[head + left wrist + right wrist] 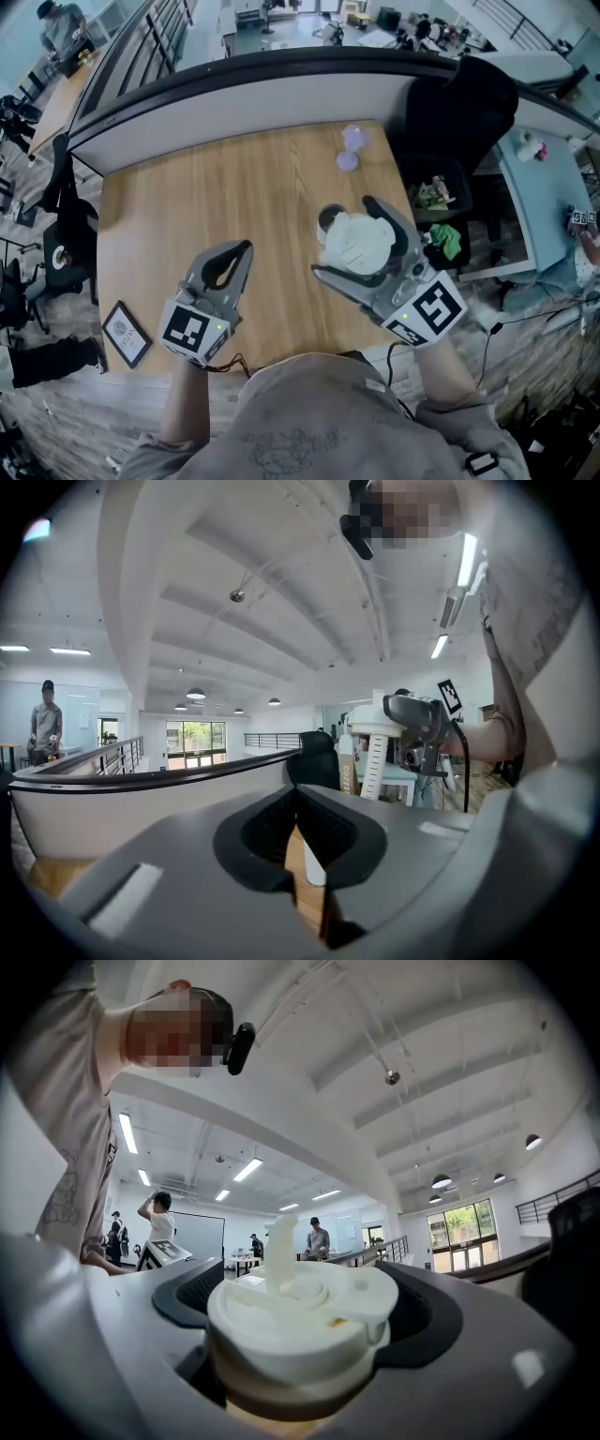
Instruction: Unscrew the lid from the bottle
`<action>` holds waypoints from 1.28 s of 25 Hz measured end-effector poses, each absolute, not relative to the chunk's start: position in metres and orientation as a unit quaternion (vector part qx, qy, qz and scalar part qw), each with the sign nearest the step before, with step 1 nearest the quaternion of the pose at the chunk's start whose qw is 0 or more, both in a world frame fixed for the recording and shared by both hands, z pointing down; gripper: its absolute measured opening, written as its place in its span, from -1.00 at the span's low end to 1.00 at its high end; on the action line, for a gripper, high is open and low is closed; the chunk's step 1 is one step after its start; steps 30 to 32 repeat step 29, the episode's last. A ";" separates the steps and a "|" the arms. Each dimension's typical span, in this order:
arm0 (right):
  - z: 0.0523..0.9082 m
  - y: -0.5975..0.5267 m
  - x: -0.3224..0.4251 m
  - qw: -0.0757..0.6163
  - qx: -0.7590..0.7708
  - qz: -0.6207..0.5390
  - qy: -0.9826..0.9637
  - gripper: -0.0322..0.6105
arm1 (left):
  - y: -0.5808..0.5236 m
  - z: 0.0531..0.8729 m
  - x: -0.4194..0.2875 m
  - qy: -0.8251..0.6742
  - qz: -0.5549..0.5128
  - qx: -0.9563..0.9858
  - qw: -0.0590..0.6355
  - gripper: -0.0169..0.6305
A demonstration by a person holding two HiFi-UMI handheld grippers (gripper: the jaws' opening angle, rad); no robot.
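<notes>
In the head view the table (234, 187) fills the centre. Over its near part the left gripper (242, 253) sits lower left. The right gripper (345, 239) is just right of centre, with the bottle (361, 246) between its jaws and the lid (300, 1307) on top. A small object (352, 148) lies near the table's far edge, upper centre. A framed card (125, 333) lies lower left, by the table's corner. A bin (441, 202) stands right of the table.

HEAD: on your head, steeply down onto table (234, 187), left gripper (246, 249) and right gripper (345, 236) close below | LEFT: rides your left gripper, about level along its jaws, toward rail (187, 772), ceiling (234, 574) above | RIGHT: rides your right gripper, lid (300, 1312) very near, low in frame | SHARED: head and left views both catch right gripper, lid.
</notes>
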State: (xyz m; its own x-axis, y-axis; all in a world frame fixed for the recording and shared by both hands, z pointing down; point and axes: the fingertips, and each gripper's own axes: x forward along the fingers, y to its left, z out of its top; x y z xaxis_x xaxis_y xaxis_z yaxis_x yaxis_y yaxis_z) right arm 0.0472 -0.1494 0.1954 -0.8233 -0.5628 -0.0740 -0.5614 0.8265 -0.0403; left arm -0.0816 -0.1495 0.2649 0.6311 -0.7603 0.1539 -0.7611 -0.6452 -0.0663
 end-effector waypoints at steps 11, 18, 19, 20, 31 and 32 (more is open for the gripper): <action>0.243 -0.148 0.045 0.016 -0.322 -0.070 0.944 0.70 | -0.139 0.285 -0.087 -0.427 0.100 0.899 0.023 -0.94; 0.242 -0.160 0.046 0.012 -0.321 -0.071 0.944 0.70 | -0.152 0.278 -0.084 -0.424 0.100 0.900 0.018 -0.94; 0.242 -0.161 0.046 0.013 -0.321 -0.071 0.944 0.70 | -0.153 0.277 -0.083 -0.423 0.101 0.900 0.017 -0.95; 0.241 -0.161 0.046 0.013 -0.321 -0.071 0.944 0.70 | -0.153 0.277 -0.082 -0.422 0.101 0.900 0.018 -0.94; 0.243 -0.163 0.049 0.014 -0.321 -0.069 0.944 0.70 | -0.157 0.275 -0.079 -0.422 0.095 0.901 0.016 -0.94; 0.243 -0.163 0.049 0.014 -0.321 -0.069 0.944 0.70 | -0.157 0.275 -0.079 -0.422 0.095 0.901 0.016 -0.94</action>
